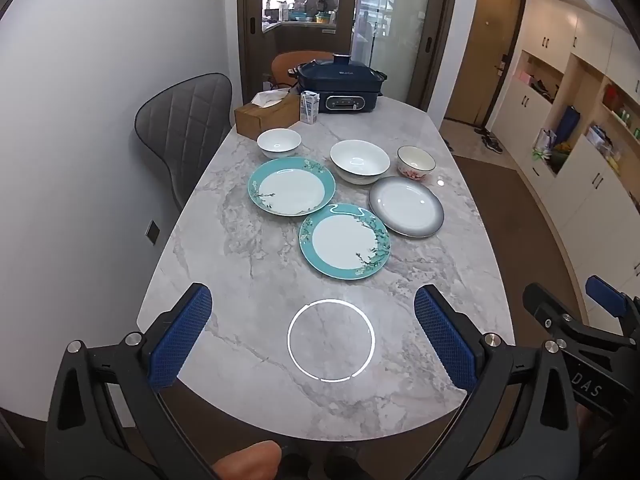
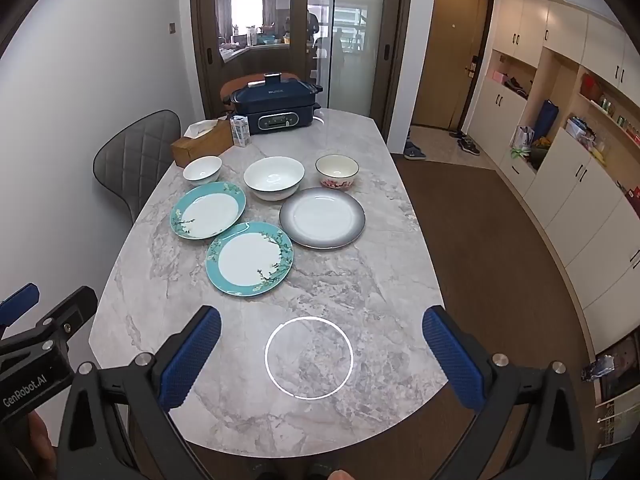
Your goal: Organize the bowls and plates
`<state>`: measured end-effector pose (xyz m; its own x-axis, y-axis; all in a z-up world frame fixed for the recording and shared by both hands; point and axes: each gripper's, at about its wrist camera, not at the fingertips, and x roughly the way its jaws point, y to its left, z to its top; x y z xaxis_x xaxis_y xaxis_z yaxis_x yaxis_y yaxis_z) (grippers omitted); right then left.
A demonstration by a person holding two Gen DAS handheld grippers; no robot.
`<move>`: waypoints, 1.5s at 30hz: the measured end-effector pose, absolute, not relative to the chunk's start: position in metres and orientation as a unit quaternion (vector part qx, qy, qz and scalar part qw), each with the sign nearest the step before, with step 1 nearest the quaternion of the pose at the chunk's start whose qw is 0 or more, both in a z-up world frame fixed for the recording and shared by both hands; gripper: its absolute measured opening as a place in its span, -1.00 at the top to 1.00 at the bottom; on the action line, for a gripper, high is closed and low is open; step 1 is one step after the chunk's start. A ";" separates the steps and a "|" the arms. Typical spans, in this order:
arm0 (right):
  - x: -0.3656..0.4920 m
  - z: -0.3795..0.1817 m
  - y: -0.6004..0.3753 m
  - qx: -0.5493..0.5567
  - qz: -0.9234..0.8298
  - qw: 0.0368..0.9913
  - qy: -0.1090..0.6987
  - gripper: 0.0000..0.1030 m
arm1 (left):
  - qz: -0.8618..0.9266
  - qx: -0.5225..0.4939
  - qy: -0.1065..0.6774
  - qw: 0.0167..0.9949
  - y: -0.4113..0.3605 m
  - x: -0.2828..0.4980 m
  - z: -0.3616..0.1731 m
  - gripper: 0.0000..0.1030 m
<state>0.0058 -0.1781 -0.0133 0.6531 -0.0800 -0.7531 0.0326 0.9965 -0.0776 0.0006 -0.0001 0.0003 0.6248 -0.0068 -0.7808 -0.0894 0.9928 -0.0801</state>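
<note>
On the marble table (image 1: 248, 264) (image 2: 360, 292) lie two teal-rimmed plates, one nearer (image 1: 345, 241) (image 2: 249, 257) and one farther left (image 1: 291, 186) (image 2: 208, 216), and a grey-rimmed plate (image 1: 406, 206) (image 2: 322, 218). Behind them stand a small white bowl (image 1: 279, 143) (image 2: 202, 169), a large white bowl (image 1: 359, 161) (image 2: 274, 178) and a flowered bowl (image 1: 415, 163) (image 2: 337, 172). My left gripper (image 1: 312, 336) and right gripper (image 2: 322, 360) hover open over the table's near end, well short of the dishes, with nothing between the blue pads.
At the far end sit a dark blue electric cooker (image 1: 340, 84) (image 2: 276, 108), a tissue box (image 1: 266, 114) (image 2: 202, 142) and a small carton (image 1: 309, 107) (image 2: 240, 130). A grey chair (image 1: 188, 128) (image 2: 136, 156) stands at the left. Cabinets line the right wall.
</note>
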 end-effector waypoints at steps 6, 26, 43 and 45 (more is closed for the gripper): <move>0.005 -0.013 -0.180 -0.028 -0.030 0.910 0.413 -1.00 | 0.031 -0.034 0.425 0.904 -0.006 0.000 -0.001 -0.99; 0.005 -0.012 -0.182 -0.030 -0.032 0.910 0.413 -1.00 | 0.030 -0.039 0.424 0.905 -0.007 -0.001 0.000 -0.99; 0.005 -0.012 -0.183 -0.030 -0.032 0.910 0.413 -1.00 | 0.028 -0.039 0.424 0.904 -0.007 -0.002 0.000 -0.99; 0.005 -0.012 -0.183 -0.030 -0.032 0.910 0.412 -1.00 | 0.028 -0.039 0.424 0.904 -0.007 -0.002 -0.001 -0.99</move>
